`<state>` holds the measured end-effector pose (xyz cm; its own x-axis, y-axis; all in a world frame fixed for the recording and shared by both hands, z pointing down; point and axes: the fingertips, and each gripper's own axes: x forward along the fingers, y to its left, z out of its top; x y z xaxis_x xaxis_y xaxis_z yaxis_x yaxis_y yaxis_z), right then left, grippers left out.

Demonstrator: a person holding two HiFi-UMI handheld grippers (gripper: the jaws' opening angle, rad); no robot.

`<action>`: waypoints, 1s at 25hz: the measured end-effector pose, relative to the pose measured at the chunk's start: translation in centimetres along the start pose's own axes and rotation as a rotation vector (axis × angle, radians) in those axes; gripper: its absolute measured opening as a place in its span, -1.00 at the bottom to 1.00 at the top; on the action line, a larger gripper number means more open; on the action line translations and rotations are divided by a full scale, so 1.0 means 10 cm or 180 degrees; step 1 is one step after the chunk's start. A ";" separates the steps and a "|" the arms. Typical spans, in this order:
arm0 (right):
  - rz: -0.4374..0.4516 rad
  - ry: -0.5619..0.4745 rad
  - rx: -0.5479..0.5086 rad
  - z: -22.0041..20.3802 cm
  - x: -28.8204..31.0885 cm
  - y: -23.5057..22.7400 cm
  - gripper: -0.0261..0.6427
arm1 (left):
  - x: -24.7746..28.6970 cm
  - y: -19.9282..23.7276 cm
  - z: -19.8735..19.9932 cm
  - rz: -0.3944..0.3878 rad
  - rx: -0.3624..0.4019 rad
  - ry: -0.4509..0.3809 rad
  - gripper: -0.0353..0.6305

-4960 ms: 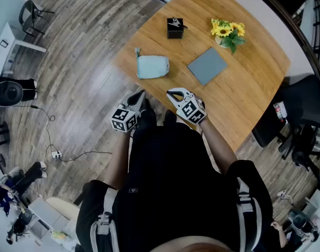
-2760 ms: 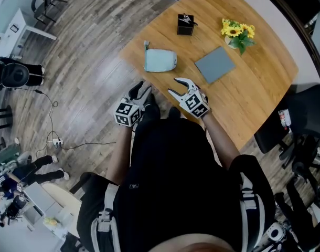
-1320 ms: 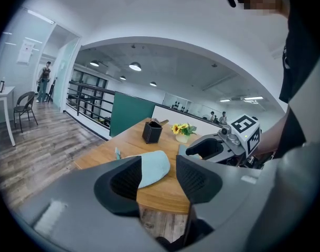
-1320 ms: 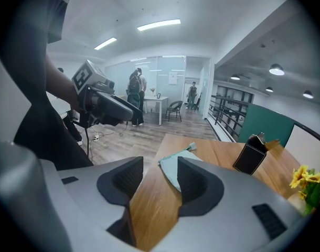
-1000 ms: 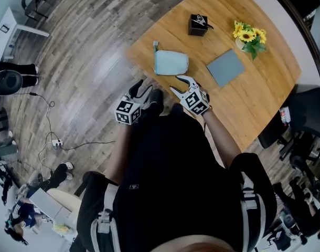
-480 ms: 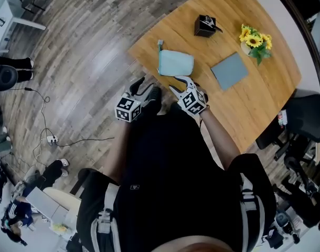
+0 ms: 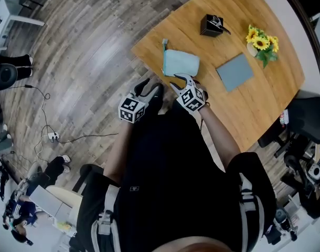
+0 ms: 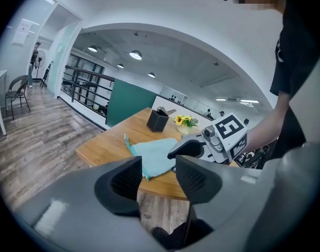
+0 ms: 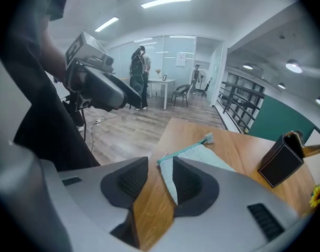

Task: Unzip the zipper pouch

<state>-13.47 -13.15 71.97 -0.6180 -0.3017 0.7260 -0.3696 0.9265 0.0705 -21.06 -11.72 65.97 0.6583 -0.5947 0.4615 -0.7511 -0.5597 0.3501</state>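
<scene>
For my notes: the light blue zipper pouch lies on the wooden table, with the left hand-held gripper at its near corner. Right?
No: the right hand-held gripper is at the near corner of the zipper pouch, its jaws closing with that corner between them; the head view shows it. The rest is correct.

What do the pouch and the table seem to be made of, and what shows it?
Pouch: probably soft matte fabric, pale blue-green; it lies limp and flat. Table: wood or wood-look laminate, smooth, slightly glossy; grain lines run along it.
</scene>
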 end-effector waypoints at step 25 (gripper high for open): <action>0.0084 0.0464 0.0065 -0.24 0.66 -0.13 -0.55 | 0.10 0.49 0.12 -0.0058 -0.0056 0.0166 -0.29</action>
<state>-15.44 -15.80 78.30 -0.5209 -0.2402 0.8192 -0.3695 0.9285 0.0373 -24.02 -15.81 67.18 0.6686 -0.5534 0.4966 -0.7401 -0.5596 0.3729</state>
